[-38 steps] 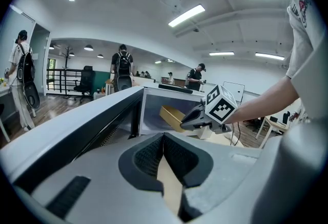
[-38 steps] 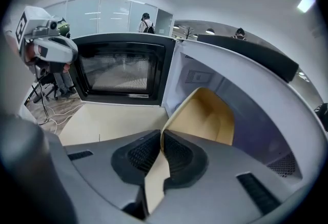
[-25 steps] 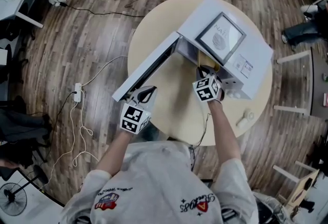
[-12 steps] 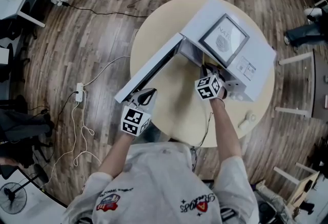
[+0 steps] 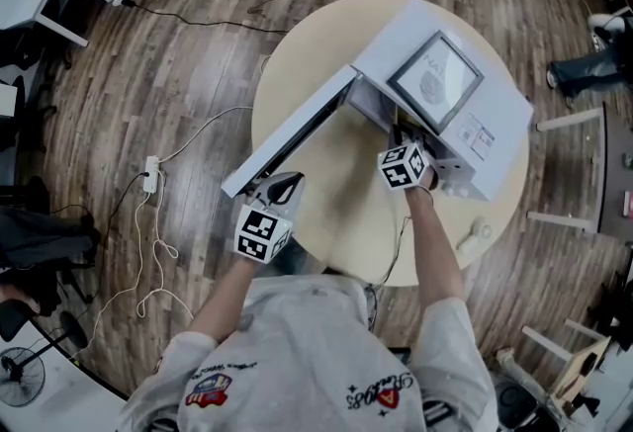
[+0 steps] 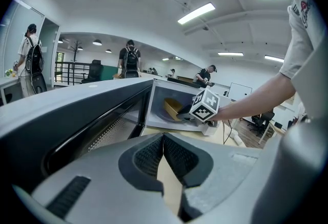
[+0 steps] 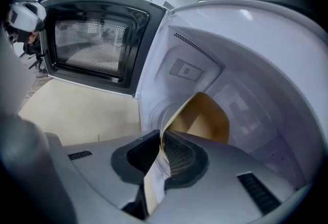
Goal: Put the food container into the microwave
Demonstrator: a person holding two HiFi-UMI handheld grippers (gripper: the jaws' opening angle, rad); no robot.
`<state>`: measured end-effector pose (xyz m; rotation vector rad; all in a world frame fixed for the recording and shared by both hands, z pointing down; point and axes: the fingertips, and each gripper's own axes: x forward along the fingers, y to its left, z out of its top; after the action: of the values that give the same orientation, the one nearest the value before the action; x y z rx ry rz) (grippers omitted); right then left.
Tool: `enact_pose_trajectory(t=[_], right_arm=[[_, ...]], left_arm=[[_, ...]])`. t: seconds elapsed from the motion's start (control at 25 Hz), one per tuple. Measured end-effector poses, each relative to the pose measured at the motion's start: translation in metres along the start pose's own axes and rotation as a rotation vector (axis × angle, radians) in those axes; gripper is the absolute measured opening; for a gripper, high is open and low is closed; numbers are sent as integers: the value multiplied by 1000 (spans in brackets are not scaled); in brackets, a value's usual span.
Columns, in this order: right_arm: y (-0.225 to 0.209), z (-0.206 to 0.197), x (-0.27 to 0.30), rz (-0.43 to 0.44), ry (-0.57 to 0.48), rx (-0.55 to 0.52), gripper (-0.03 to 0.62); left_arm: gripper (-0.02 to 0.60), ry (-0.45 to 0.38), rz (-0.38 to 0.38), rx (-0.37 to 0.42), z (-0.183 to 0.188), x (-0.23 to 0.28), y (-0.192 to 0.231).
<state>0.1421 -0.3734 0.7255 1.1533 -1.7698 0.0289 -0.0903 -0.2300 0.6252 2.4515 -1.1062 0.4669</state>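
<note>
Head view, table: round pale table (image 5: 326, 213) on a wood-plank floor (image 5: 168, 54).
Head view, microwave: white microwave (image 5: 465, 138) on the table; its door (image 5: 292, 133) stands wide open to the left.
Head view, left tongs: left tongs (image 5: 282, 185) just beside the door's free end.
Head view, right tongs: right tongs (image 5: 400, 136) with tips inside the microwave's mouth.
Left gripper view, state: pads closed together, nothing between them.
Left gripper view, food container: brown food container (image 6: 171, 107) tilted inside the cavity, right tongs at it.
Right gripper view, state: pads pinched on the container's thin near wall.
Right gripper view, location: container lies within the white cavity; the door's mesh window is at left. Whether its base rests on the cavity bottom cannot be told.
</note>
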Motion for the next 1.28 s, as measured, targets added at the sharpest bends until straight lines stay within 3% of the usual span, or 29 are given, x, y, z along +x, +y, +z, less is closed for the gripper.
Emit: enact_pose_trajectory(t=[1.28], right_arm=[[-6,4,14,-53,-1,-14,54]], left_arm=[[6,11,-2,-48,-6,-2,3]])
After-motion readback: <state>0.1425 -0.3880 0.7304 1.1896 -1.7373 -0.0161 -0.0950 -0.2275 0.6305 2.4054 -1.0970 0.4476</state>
